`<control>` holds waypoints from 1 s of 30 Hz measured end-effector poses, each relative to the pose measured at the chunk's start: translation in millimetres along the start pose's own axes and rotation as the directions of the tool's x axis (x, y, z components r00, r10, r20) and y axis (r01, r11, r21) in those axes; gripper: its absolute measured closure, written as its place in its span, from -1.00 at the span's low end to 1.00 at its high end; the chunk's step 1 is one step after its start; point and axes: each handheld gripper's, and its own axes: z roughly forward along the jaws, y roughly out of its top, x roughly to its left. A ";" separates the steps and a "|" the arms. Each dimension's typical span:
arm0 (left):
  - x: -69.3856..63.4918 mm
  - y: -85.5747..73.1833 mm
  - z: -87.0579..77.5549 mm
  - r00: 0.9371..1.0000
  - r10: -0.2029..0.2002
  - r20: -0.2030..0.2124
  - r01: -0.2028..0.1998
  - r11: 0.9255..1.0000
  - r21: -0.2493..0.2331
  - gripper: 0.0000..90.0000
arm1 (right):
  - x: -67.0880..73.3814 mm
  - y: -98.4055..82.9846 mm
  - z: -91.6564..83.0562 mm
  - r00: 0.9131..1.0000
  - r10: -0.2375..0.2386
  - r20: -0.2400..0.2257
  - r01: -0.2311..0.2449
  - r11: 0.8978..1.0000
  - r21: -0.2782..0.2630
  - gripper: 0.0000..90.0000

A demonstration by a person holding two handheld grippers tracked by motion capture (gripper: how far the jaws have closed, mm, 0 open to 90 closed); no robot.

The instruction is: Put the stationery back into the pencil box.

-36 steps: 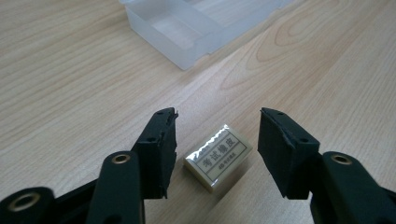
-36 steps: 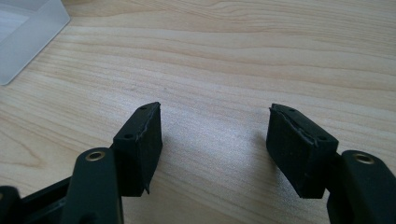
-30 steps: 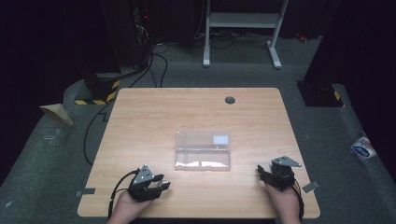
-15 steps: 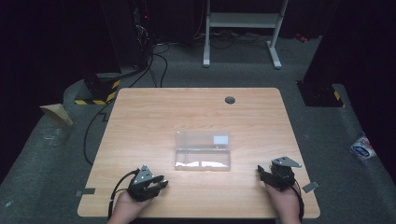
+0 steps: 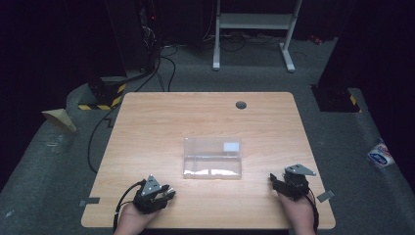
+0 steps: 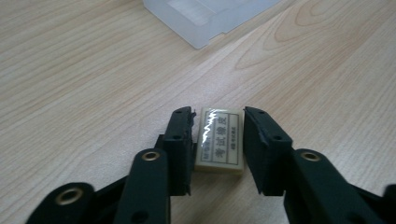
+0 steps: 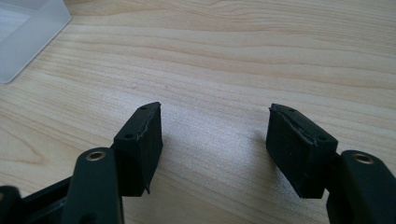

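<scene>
The eraser (image 6: 220, 140) lies flat on the bench (image 5: 161, 127), printed label up, between the jaws of my left tool (image 6: 218, 137) — they have just been easing apart a little, yet both pads are against its long sides, so I grip it. The clear plastic box (image 5: 213, 157) sits near, toward the bench's middle. My right tool (image 7: 215, 140) rests released — jaws wide over bare wood.
</scene>
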 end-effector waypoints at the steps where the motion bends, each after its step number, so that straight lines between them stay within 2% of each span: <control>1: 0.3 -1.0 -0.1 1.000 0.003 -0.003 -0.003 1.000 -0.007 0.45 | -0.1 0.0 0.0 1.000 -0.001 -0.002 0.001 1.000 0.000 -0.20; 2: 1.1 -2.0 -0.3 1.000 0.011 -0.002 -0.011 1.000 -0.014 0.49 | -0.1 -0.1 -0.1 1.000 -0.001 -0.002 0.001 1.000 0.000 -0.20; 9: 3.8 -1.4 -0.2 1.000 -0.010 0.013 0.011 1.000 -0.014 0.50 | -0.1 0.0 -0.1 1.000 -0.002 -0.003 0.002 1.000 0.001 -0.20; 16: 5.8 2.5 -3.1 0.999 -0.037 0.000 0.037 0.997 -0.073 0.51 | -0.1 -0.3 -0.1 1.000 -0.004 -0.003 0.004 1.000 -0.002 -0.20; 23: -0.7 13.3 -5.6 0.999 -0.016 -0.039 0.012 0.994 -0.110 0.50 | -0.2 -0.3 -0.3 1.000 -0.002 0.003 0.002 1.000 0.000 -0.22; 26: -3.1 19.3 -3.6 0.999 -0.025 -0.038 0.020 0.993 -0.118 0.50 | 0.0 -0.3 -0.3 1.000 0.003 0.003 -0.003 1.000 0.000 -0.22; 30: -2.2 26.3 2.2 0.997 -0.044 -0.069 0.037 0.994 -0.100 0.50 | -0.3 -0.1 -0.1 1.000 0.001 0.003 -0.001 1.000 0.001 -0.23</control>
